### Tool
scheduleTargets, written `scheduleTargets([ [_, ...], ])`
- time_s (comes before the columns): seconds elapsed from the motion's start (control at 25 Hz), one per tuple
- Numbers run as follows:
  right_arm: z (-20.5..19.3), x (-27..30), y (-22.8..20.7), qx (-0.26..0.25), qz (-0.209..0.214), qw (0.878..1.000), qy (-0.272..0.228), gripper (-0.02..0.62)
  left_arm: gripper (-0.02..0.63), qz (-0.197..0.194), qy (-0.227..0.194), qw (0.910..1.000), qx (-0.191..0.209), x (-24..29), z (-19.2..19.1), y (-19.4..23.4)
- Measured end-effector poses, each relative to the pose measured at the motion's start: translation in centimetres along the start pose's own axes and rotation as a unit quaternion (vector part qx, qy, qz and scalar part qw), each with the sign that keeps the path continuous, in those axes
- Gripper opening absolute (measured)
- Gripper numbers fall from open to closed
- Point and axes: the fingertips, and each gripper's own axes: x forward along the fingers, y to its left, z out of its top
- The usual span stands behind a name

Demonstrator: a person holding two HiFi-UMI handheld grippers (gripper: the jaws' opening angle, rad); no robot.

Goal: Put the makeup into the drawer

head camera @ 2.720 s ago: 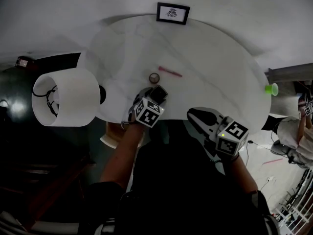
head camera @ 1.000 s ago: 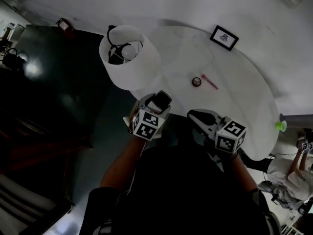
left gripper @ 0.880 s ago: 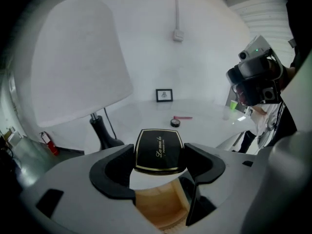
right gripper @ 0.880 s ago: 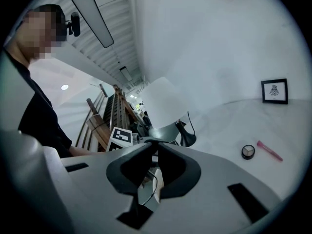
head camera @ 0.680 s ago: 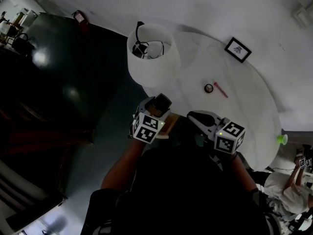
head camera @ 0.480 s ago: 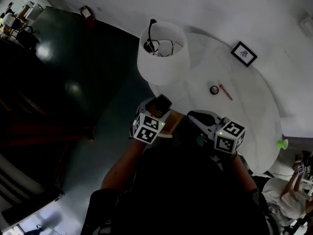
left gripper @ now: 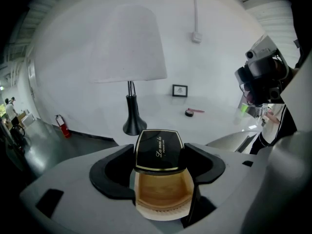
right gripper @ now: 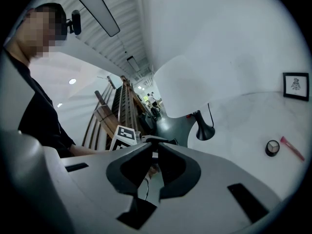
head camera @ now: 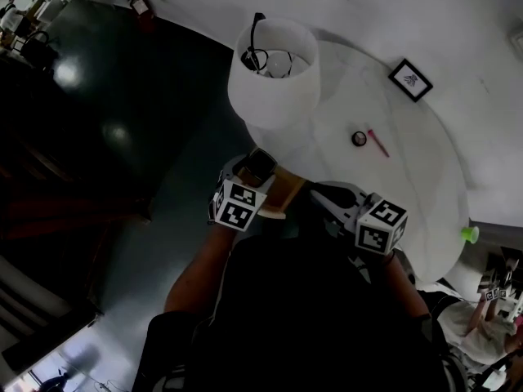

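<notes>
Your left gripper [left gripper: 159, 154] clamped on the black, gold-rimmed compact [left gripper: 159, 147], the open wooden drawer [left gripper: 161, 195] showing just below it, at the white table's [head camera: 396, 190] edge near the lamp [head camera: 274, 72], your right gripper [right gripper: 156, 141] alongside, jaws together, empty.

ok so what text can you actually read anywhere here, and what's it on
"La mei la": gold script on the lid of the black, gold-rimmed makeup compact.
Smaller gold line under it: too small to read.
Small black-framed picture: a dark motif, no readable words.
Black-and-white marker cubes: square patterns only, no words.
</notes>
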Motion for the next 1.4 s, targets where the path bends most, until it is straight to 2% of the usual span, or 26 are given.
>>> scheduleTargets([
  [0.16, -0.4, -1.7, -1.2, 0.012, -0.018, 1.000, -0.002, 0.017, 0.330, -0.001, 0.002, 0.9999, -0.015, 1.1, -0.4, -0.6],
  [0.52, -2.8, -3.0, -3.8, 0.046, -0.043, 0.998, 0.002, 0.017, 0.330, -0.008, 0.027, 0.9996, -0.008, 3.9, -2.1, -1.0],
  [1.0, -6.4, -1.5, -4.8, 0.080, -0.040, 0.996, -0.004, 0.017, 0.330, -0.008, 0.079, 0.9965, -0.024, 6.5, -7.5, -0.7],
  [1.4, -8.3, -1.3, -4.8, 0.098, -0.054, 0.994, -0.008, 0.017, 0.330, -0.019, 0.111, 0.9936, -0.007, 8.6, -10.8, -1.0],
])
